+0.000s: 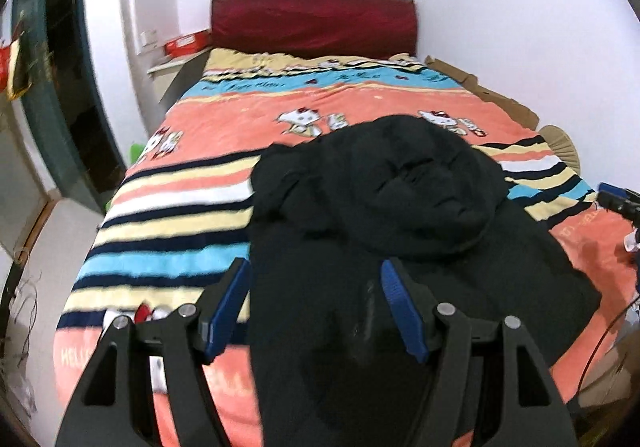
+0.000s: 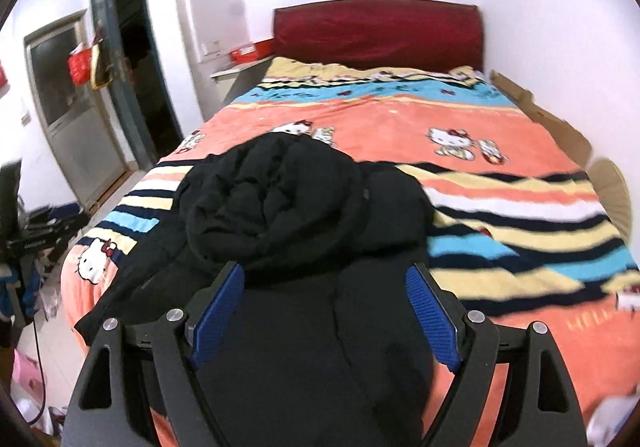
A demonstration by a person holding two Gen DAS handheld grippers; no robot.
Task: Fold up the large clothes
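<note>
white walls close round a bed (image 1: 188, 207) spread with a coral cartoon-cat blanket (image 2: 500, 127) striped in cream, navy and blue, a dark red headboard (image 1: 314, 23) at its far end. both views are smeared by blur, so the blanket's lettering cannot be read, and the red box (image 1: 186, 43) on the shelf beside the headboard is too soft to identify. cardboard (image 2: 560, 127) runs along the wall edge of the bed, partly hidden behind the blanket. floor clutter at the left edge of the right wrist view is cut off and indistinct. a dark doorway (image 2: 136, 59) opens beyond the bed.

a black coat (image 1: 380, 207) lies bunched in the middle of the bed, its hood or upper part heaped in a rounded mound; its folds are hard to separate because the cloth is so dark, and its near hem runs below the frame in both views.

left tongs (image 1: 316, 307) stand wide, blue pads (image 1: 230, 311) apart, with the coat's lower part lying between and beneath them; nothing is pinched. whether the pads touch the cloth cannot be told. right tongs (image 2: 326, 315) are also wide and grip nothing, the mound just ahead of their tips.
</note>
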